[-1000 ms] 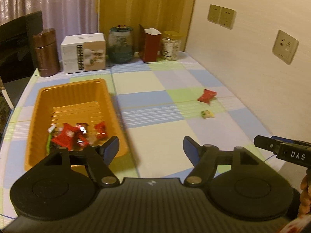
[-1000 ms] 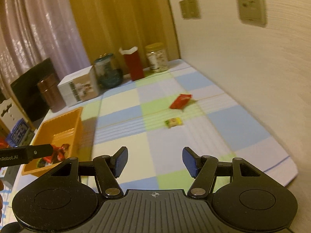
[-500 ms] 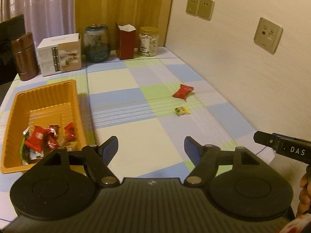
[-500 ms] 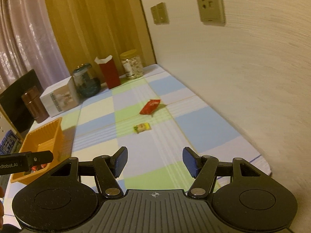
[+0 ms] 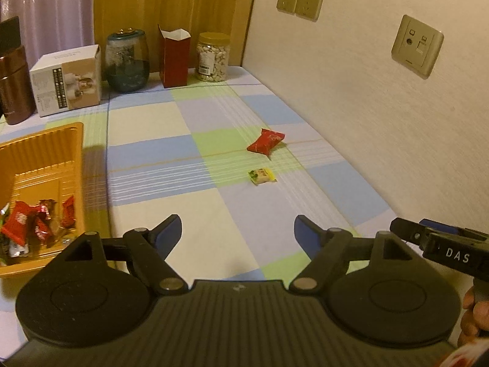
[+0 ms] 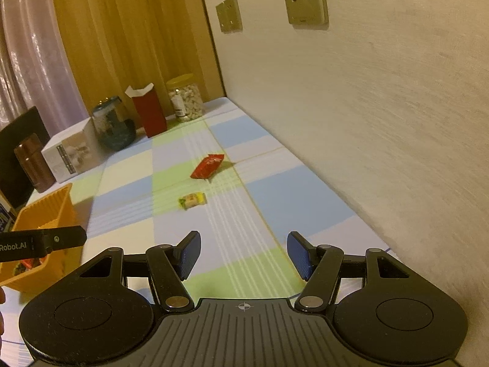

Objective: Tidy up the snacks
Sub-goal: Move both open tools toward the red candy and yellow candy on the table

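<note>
A red snack packet [image 5: 265, 141] and a small yellow-green candy [image 5: 261, 176] lie on the checked tablecloth near the wall; both also show in the right wrist view, the packet [image 6: 207, 165] and the candy [image 6: 192, 200]. An orange tray [image 5: 42, 150] at the left holds several red wrapped snacks [image 5: 21, 223]; its corner shows in the right wrist view [image 6: 45, 214]. My left gripper [image 5: 237, 232] is open and empty, well short of the candy. My right gripper [image 6: 243, 252] is open and empty, also short of the candy.
At the table's far end stand a brown canister [image 5: 13, 85], a white box [image 5: 67, 79], a glass jar [image 5: 127, 61], a red carton [image 5: 173, 58] and a nut jar [image 5: 213, 57]. The wall [image 5: 382, 107] runs along the table's right edge.
Both views have swung right, away from the tray and toward the two loose snacks by the wall. Both grippers stayed open and empty.
</note>
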A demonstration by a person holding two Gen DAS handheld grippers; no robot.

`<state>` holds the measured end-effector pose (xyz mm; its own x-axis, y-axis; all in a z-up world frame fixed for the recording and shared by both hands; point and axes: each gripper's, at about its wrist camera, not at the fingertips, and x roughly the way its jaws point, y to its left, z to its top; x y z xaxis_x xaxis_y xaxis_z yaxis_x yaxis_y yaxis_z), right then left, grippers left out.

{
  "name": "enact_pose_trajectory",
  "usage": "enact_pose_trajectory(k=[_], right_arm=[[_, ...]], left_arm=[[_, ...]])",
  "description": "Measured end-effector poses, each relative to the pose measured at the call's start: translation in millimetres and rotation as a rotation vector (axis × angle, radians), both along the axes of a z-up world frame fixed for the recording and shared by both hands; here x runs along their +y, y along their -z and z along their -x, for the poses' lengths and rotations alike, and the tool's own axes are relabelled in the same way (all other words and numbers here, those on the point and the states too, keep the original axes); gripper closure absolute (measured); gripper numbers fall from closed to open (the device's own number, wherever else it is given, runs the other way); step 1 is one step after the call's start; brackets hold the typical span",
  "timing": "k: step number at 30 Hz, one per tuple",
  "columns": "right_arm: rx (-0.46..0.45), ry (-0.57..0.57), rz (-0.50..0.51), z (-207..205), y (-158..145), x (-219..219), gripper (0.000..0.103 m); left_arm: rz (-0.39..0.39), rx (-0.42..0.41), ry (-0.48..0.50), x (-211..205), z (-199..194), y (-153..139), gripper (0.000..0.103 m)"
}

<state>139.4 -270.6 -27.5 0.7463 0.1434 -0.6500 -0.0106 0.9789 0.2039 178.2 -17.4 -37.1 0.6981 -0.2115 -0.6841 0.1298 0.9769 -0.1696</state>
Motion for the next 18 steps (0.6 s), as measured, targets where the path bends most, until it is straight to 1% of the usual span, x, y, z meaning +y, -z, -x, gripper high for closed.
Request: enact_pose_trajectory(k=[4, 10, 15, 18], right_arm=[[0.001, 0.004, 0.015, -10, 7, -6, 0.040], [0.000, -0.001, 0.025, -31, 22, -17, 0.040], [0.001, -0.009, 0.042, -54, 36, -24, 0.040], [0.004, -0.006, 0.044, -68, 45, -29, 0.040]], left_arm=[[0.009, 0.005, 0.002, -8, -12, 10, 0.020], [0.024, 0.017, 0.008, -25, -38, 30, 0.020], [0.030, 0.017, 0.012, -41, -65, 52, 0.020], [0.057, 0.000, 0.029, -48, -79, 66, 0.020]])
